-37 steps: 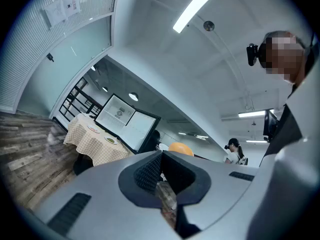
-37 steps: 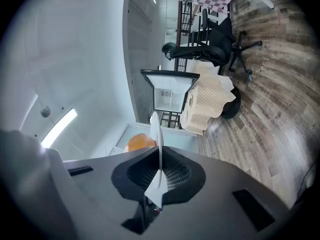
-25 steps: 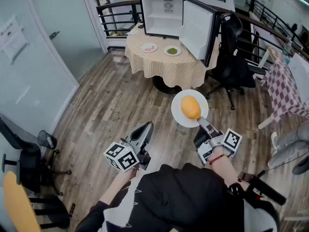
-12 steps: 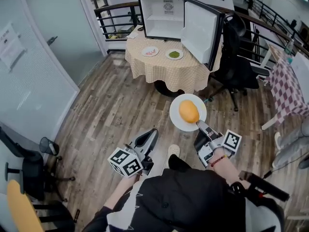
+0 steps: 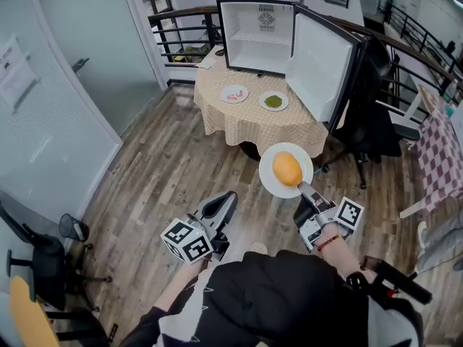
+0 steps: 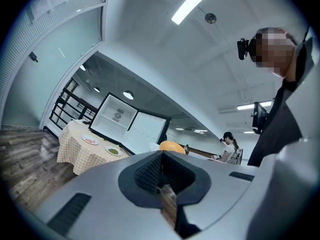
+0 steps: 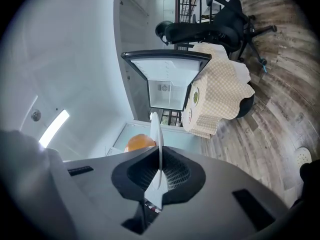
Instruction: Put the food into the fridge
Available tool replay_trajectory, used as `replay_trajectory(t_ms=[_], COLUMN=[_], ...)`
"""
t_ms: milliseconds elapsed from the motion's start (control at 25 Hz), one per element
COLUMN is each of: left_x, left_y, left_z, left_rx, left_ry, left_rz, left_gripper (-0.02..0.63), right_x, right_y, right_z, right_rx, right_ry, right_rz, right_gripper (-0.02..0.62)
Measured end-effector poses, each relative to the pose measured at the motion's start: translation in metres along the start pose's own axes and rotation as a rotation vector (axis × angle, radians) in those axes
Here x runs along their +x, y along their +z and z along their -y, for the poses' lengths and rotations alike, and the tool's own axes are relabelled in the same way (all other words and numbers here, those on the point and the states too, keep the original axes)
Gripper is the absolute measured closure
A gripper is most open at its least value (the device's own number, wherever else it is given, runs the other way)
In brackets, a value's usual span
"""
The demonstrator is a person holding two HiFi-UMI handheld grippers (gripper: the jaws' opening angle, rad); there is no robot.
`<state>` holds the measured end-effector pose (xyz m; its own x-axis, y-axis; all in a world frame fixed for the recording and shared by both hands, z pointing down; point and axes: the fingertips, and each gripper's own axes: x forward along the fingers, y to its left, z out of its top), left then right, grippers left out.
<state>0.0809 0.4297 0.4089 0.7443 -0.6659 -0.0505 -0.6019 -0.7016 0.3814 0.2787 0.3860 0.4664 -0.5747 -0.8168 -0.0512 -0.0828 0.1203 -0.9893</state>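
A small black fridge [image 5: 262,27] stands open on the round checked table [image 5: 289,132], its door [image 5: 322,62] swung to the right. In front of it lie a plate of pink food [image 5: 234,93] and a plate of green food [image 5: 273,101]. My right gripper [image 5: 307,191] is shut on the rim of a white plate [image 5: 271,183] that carries an orange bun-like food [image 5: 287,168], held level over the floor short of the table. Seen edge-on, the plate [image 7: 155,129] is pinched between the jaws. My left gripper [image 5: 221,208] is shut with nothing in it.
A black office chair [image 5: 372,125] stands right of the table, beside the fridge door. A railing [image 5: 184,31] runs behind the table and a glass wall [image 5: 51,107] lines the left. Another chair [image 5: 40,262] sits at lower left, a checked table [image 5: 443,154] at far right.
Both grippers and the plate have moved forward over the wood floor toward the table. The table and fridge look nearer. The grip on the plate is unchanged.
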Motion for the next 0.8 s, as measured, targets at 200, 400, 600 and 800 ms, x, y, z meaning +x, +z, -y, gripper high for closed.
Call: replay_trajectory(t_ms=[200,400,600,800], left_x=[0.043,0.08,0.103,0.123], left_y=[0.022,0.035,0.037,0.034], left_z=[-0.053,-0.092,-0.123,-0.147], left_rx=[-0.011,-0.022,-0.011,-0.008], left_ry=[0.017,0.004,-0.015,-0.025], left_rz=[0.004,-0.012,-0.039,-0.06], left_gripper=[0.594,0.594,0.594,0.594], right_x=[0.059,0.111,0.152,0.175], right_y=[0.048,0.081,0.088,0.091], right_z=[0.0,0.007,0.027,0.039], right_rx=[-0.019,-0.033,-0.016,-0.007], right_ry=[0.013,0.005,-0.037,-0.055], right_rz=[0.02,0.019,-0.013,-0.021], right_gripper=[0.572,0.572,0.572,0.572])
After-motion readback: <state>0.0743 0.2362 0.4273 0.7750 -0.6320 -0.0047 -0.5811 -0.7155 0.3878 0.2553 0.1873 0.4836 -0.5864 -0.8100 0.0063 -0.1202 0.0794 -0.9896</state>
